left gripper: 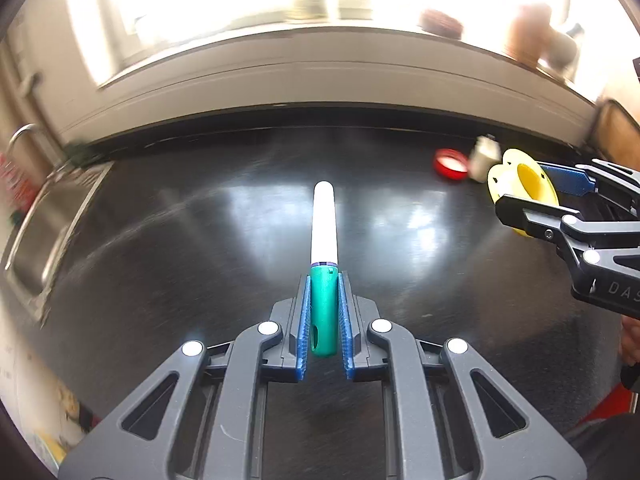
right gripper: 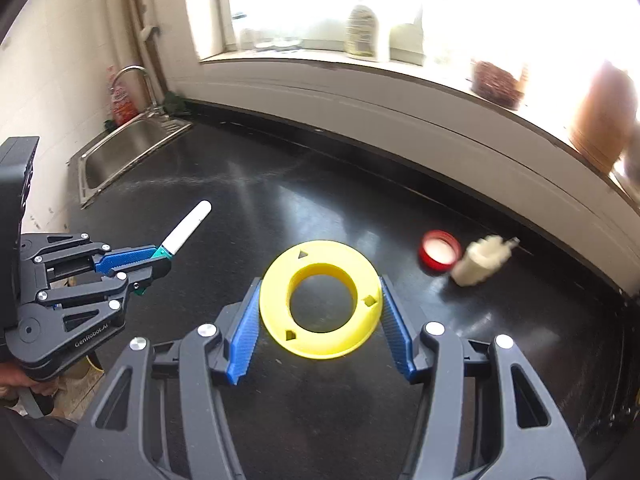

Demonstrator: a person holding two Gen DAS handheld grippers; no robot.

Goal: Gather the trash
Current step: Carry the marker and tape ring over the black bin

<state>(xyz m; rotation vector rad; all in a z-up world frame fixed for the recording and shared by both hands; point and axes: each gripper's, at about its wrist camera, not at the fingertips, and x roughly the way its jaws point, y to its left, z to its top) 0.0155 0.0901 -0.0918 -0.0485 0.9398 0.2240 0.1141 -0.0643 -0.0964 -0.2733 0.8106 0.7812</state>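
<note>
Carrying both pieces to the bin is the step, I judge: left claw [left gripper: 324,320] is clamped tight on the green-and-white marker [left gripper: 324,232], right claw [right gripper: 320,320] part-open, pressed on the yellow spool [right gripper: 320,300], both above the worktop [right gripper: 280,208]. Keep grips firm; red lid [right gripper: 439,249] and white bottle [right gripper: 478,266] remain.
</note>
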